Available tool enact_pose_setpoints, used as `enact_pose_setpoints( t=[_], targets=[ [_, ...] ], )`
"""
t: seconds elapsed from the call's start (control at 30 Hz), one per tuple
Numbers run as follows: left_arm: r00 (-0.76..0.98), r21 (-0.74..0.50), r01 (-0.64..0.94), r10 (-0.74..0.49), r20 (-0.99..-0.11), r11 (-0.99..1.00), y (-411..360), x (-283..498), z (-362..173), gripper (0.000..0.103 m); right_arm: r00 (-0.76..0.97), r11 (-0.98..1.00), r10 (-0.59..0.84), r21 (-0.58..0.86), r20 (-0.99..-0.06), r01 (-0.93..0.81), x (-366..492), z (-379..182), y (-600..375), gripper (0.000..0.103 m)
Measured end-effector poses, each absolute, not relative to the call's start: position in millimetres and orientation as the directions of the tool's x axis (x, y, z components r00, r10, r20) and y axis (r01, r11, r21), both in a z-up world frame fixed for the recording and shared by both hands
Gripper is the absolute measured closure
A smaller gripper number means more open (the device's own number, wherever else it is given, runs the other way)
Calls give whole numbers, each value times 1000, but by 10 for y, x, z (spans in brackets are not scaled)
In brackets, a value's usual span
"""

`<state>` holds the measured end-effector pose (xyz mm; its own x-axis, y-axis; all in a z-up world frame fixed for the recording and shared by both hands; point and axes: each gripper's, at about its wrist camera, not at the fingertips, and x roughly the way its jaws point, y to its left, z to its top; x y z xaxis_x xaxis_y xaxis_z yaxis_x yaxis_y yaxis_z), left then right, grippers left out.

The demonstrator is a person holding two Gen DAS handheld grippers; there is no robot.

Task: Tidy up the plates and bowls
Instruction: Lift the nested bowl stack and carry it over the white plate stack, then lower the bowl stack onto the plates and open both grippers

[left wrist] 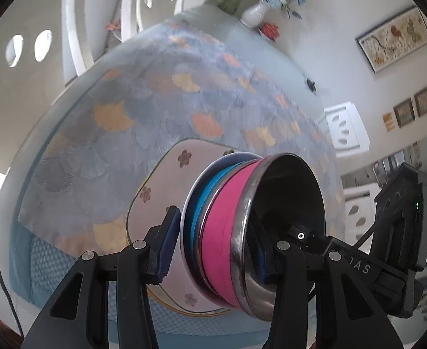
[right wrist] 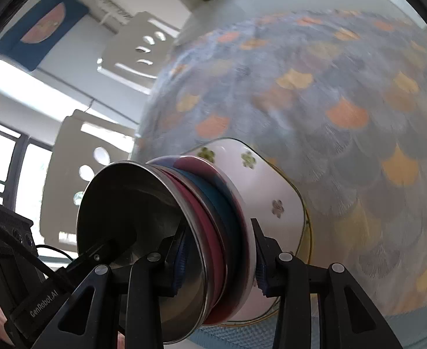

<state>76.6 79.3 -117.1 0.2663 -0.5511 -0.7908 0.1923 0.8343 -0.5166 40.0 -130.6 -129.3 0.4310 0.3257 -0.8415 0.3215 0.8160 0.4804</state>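
A stack hangs above the table, held from two sides. It is a steel bowl with a pink band [left wrist: 222, 224] [right wrist: 210, 232], nested in a blue-banded bowl [left wrist: 197, 200] [right wrist: 222, 200], on a white square plate with small flowers [left wrist: 155, 192] [right wrist: 280, 192]. My left gripper [left wrist: 216, 247] is shut on the stack's edge, one finger inside the steel bowl and the other against the plate's underside. My right gripper [right wrist: 217, 258] is shut on the opposite edge the same way. Each view shows the other gripper's finger reaching into the bowl.
Below lies a table under a blue cloth with orange and grey leaf shapes [left wrist: 155, 93] [right wrist: 344, 101]. A white vase of flowers [left wrist: 254, 14] and a small red dish [left wrist: 270, 30] stand at its far end. White chairs [left wrist: 344, 128] [right wrist: 82, 157] stand around it.
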Motion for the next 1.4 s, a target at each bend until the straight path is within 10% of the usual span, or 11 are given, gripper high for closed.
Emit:
enact_pose_setpoints(
  t=[0.47, 0.83, 1.0, 1.1, 1.2, 1.4],
  targets=[
    [232, -584, 224, -625, -746, 780, 992, 851, -1098, 63, 429, 775, 327, 499, -842, 388, 310, -1271, -1391, 65],
    [409, -433, 474, -627, -663, 767, 765, 541, -22, 60, 610, 838, 188, 450, -770, 309, -218, -222, -1284, 50],
    [548, -282, 506, -556, -625, 815, 551, 360, 445, 37, 707, 930, -46, 228, -705, 288, -481, 349, -1056, 39],
    [654, -184, 442, -456, -604, 878, 531, 340, 613, 34, 723, 903, -141, 212, -676, 374, -635, 455, -1089, 13],
    [684, -130, 420, -407, -605, 898, 516, 349, 698, 16, 671, 866, -158, 225, -724, 447, -648, 308, -1191, 13],
    [638, -65, 453, -374, -673, 889, 385, 274, 517, 16, 612, 868, -256, 100, -748, 486, -659, 245, -1194, 13]
  ],
)
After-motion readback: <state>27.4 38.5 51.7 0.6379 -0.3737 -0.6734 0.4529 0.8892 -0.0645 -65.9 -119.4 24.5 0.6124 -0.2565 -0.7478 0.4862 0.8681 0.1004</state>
